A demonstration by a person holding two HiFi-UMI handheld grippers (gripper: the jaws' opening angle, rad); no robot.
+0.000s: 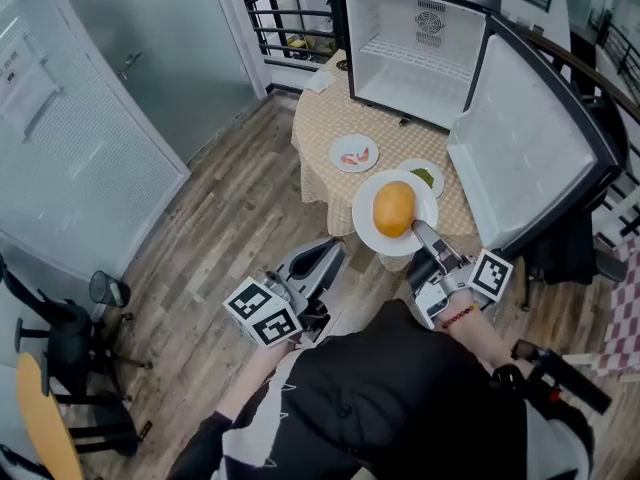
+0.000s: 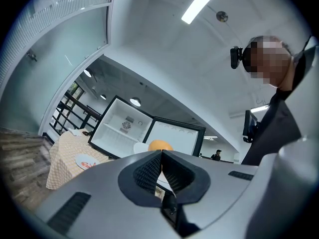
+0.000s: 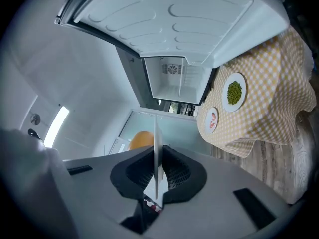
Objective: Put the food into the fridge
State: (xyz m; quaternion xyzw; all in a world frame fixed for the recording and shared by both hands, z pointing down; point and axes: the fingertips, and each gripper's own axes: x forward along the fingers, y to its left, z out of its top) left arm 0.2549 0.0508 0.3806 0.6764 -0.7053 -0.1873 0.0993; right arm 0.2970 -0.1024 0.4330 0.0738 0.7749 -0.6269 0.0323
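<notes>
A plate (image 1: pixel 366 230) of orange food (image 1: pixel 394 208) is clamped by the right gripper (image 1: pixel 421 231) near the fridge (image 1: pixel 415 68); the left gripper (image 1: pixel 330 252) is closed, empty.

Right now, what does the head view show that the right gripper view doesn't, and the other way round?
Head view only: the left gripper, off to the side of the plate, and a black chair.
Right gripper view only: a close look at the right gripper, jaws clamped on the white plate, seen edge-on, plus a ceiling light strip.
Both: the open fridge, the checked table, the greens plate, the red-food plate and the orange food on the held plate.
</notes>
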